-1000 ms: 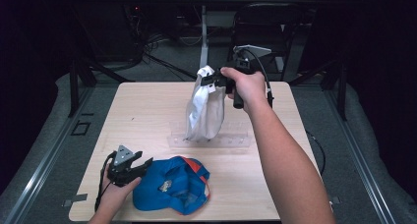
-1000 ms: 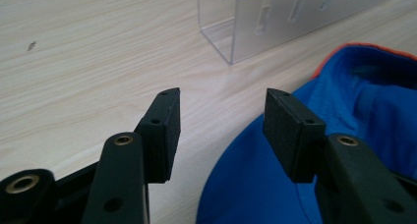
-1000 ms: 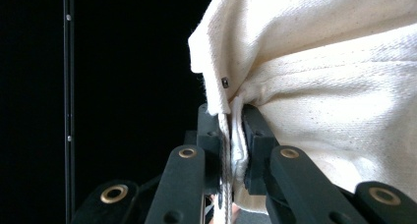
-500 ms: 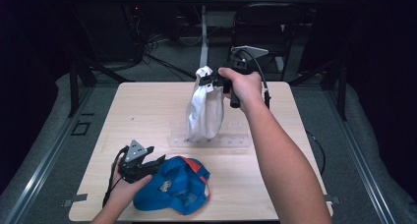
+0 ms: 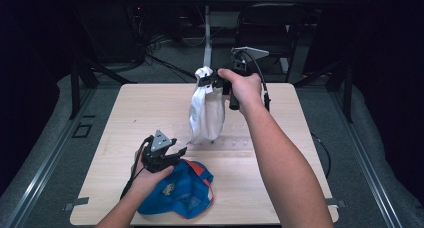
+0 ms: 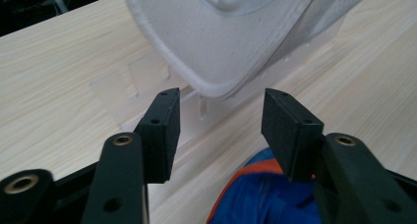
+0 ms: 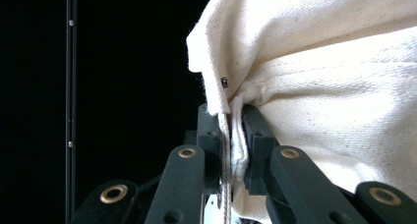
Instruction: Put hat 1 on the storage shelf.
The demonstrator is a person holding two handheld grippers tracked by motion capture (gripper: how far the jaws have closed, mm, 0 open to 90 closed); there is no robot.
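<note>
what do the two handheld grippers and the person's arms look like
Both grippers are black. The left gripper carries a grey three-cornered plate on top and trails a black cable; in its own view the jaws are flat black blocks on arms with brass-ringed holes. The right gripper has the same plate, a black handle and a cable. Both forearms are bare, with no sleeves in view.

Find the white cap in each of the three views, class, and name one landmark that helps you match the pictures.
High view: the white cap hangs at centre, above the table, held at its top by the right gripper.
Left gripper view: its brim is at top centre, beyond the open jaws.
Right gripper view: its cloth is at upper right, pinched between the jaws.
Shared landmark: the blue cap, also at the left gripper view's bottom.
</note>
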